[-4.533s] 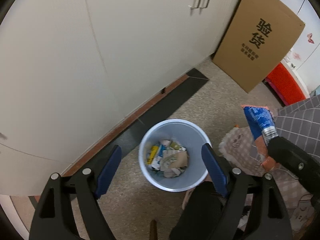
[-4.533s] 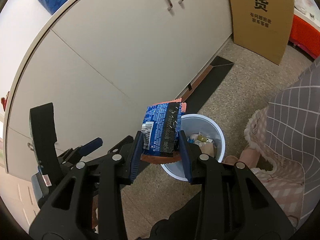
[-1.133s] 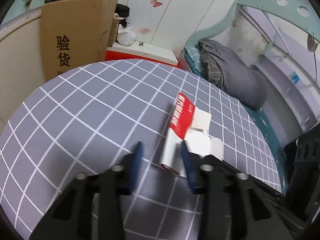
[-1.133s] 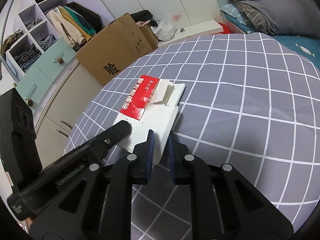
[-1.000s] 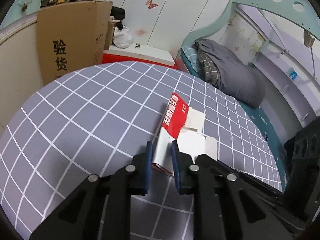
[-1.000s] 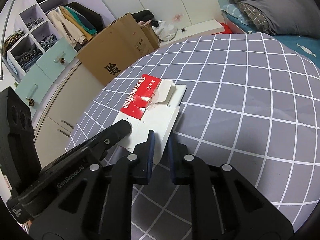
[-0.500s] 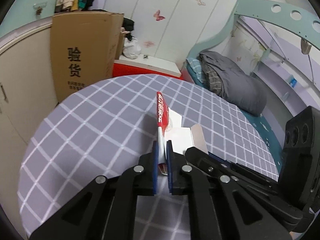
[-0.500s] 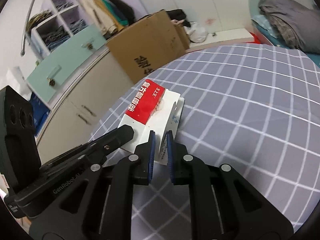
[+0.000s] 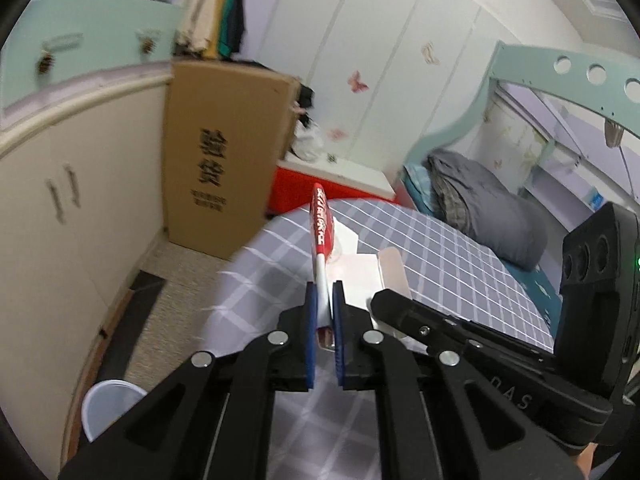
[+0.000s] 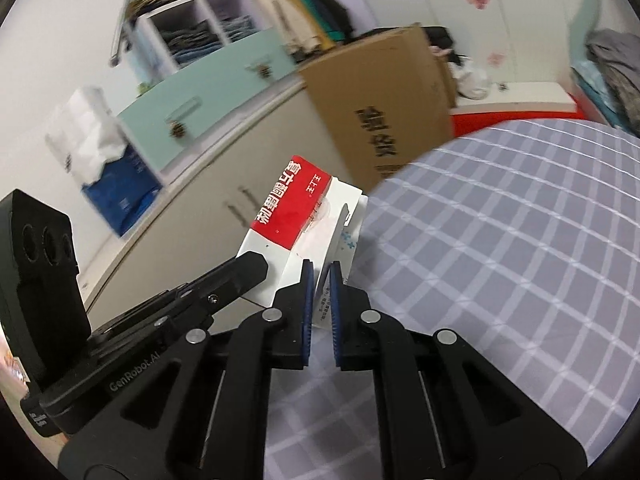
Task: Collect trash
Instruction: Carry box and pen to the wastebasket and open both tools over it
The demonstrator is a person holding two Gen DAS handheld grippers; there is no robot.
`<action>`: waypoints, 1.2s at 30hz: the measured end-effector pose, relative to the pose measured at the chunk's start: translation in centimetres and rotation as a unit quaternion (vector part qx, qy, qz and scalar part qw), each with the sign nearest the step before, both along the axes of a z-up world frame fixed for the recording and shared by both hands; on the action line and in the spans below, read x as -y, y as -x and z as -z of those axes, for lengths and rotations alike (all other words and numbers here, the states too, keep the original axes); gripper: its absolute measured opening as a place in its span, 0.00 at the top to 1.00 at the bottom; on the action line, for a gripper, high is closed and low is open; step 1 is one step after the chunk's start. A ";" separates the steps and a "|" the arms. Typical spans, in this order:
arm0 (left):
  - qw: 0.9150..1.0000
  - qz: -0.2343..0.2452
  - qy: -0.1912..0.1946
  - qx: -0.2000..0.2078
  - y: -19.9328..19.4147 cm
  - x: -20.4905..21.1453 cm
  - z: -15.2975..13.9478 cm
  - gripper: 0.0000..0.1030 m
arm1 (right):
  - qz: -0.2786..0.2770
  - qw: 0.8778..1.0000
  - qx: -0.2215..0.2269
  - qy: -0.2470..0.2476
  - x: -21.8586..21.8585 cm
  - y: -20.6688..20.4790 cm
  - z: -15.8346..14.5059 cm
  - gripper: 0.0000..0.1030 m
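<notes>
A flattened red and white carton [image 10: 296,208] is held in the air by both grippers, off the grey checked bed [image 10: 500,240]. My left gripper [image 9: 323,300] is shut on its left panel, seen edge-on in the left wrist view [image 9: 320,224]. My right gripper [image 10: 318,276] is shut on its white right flap [image 10: 344,236]. The pale blue trash bin [image 9: 106,408] stands on the floor at the lower left of the left wrist view, beside the cabinet.
A cream cabinet [image 9: 60,216] runs along the left. A tall cardboard box [image 9: 224,156] leans against it, with a red box [image 9: 292,188] behind. Folded grey bedding [image 9: 480,204] lies on the bed. Speckled floor [image 9: 176,292] lies between cabinet and bed.
Both grippers have lifted the carton off the bed and swung left toward the cabinet. The floor and bin have come into the left wrist view.
</notes>
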State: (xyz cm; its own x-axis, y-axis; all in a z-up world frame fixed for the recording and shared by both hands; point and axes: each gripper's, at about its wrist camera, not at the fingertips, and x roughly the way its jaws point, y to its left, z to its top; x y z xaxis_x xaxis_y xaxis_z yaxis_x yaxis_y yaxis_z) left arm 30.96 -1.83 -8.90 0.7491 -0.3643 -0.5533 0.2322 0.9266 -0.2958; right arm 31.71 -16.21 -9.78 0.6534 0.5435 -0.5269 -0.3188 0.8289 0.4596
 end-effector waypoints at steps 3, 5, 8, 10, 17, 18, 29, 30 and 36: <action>1.000 -0.026 0.001 0.010 1.5 -3.8 -0.5 0.94 | -0.027 1.000 -0.002 -0.002 -3.9 0.5 -0.1 0.92; 0.999 -0.043 0.004 0.011 2.5 -6.4 -0.6 0.94 | -0.048 0.999 -0.004 0.000 -6.7 0.9 0.0 0.92; 0.997 -0.072 0.001 0.013 4.2 -10.4 -0.3 0.94 | -0.070 0.997 -0.008 0.007 -10.2 1.5 0.8 0.92; 0.996 -0.093 0.006 0.008 5.3 -13.4 0.3 0.94 | -0.088 0.996 -0.015 0.010 -13.2 1.7 1.6 0.92; 0.989 -0.147 0.010 -0.023 8.1 -21.0 4.0 0.94 | -0.137 0.989 -0.050 0.029 -20.7 2.3 5.5 0.92; 0.988 -0.153 0.013 -0.029 8.2 -21.8 4.7 0.94 | -0.142 0.988 -0.055 0.034 -21.7 2.4 6.1 0.92; 0.975 -0.191 0.029 -0.113 8.1 -28.3 13.5 0.93 | -0.180 0.973 -0.129 0.071 -28.2 1.2 14.6 0.92; 0.974 -0.192 0.030 -0.120 7.9 -28.6 14.1 0.93 | -0.182 0.971 -0.139 0.073 -28.6 1.0 15.6 0.92; 0.965 -0.199 0.031 -0.170 6.4 -30.1 19.0 0.93 | -0.184 0.963 -0.180 0.084 -30.1 -0.3 20.2 0.92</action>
